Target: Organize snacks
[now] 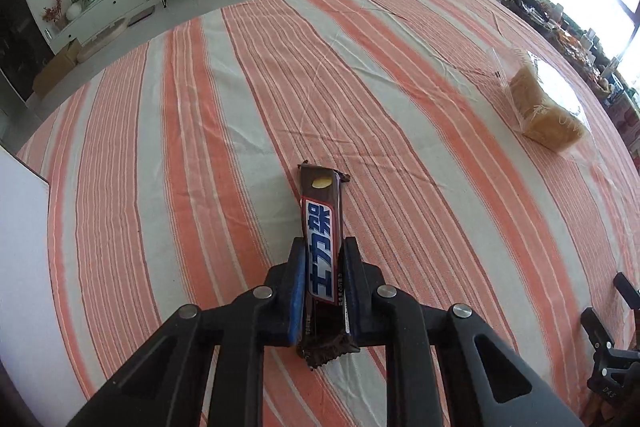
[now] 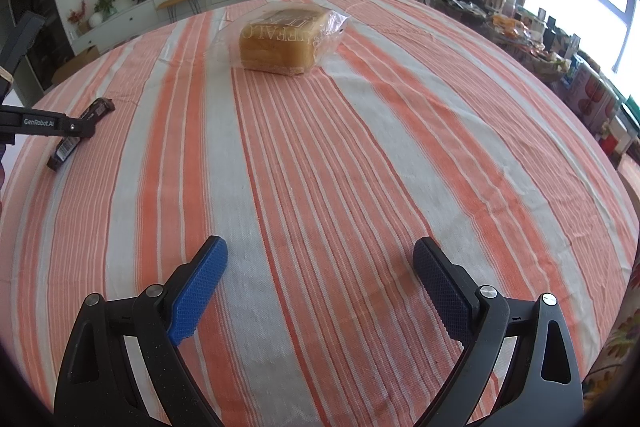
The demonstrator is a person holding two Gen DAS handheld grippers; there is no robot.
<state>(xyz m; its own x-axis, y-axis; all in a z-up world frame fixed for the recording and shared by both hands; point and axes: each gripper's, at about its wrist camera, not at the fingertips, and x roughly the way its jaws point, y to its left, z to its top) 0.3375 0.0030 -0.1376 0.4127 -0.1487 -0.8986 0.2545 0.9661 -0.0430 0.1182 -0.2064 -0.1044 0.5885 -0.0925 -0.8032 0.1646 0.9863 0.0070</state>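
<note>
A brown chocolate bar with a blue and white label lies lengthwise between the blue pads of my left gripper, which is shut on it just above the striped tablecloth. In the right wrist view the same bar shows at the far left, clamped by the left gripper. A loaf of sliced bread in a clear bag rests at the right of the table, seen as the bread loaf toward the far side. My right gripper hovers open over bare cloth, nothing between its fingers.
A white board or box edge stands at the left of the table. A cluttered side table of packets and boxes runs along the window on the right. Behind the table are a TV unit and an orange chair.
</note>
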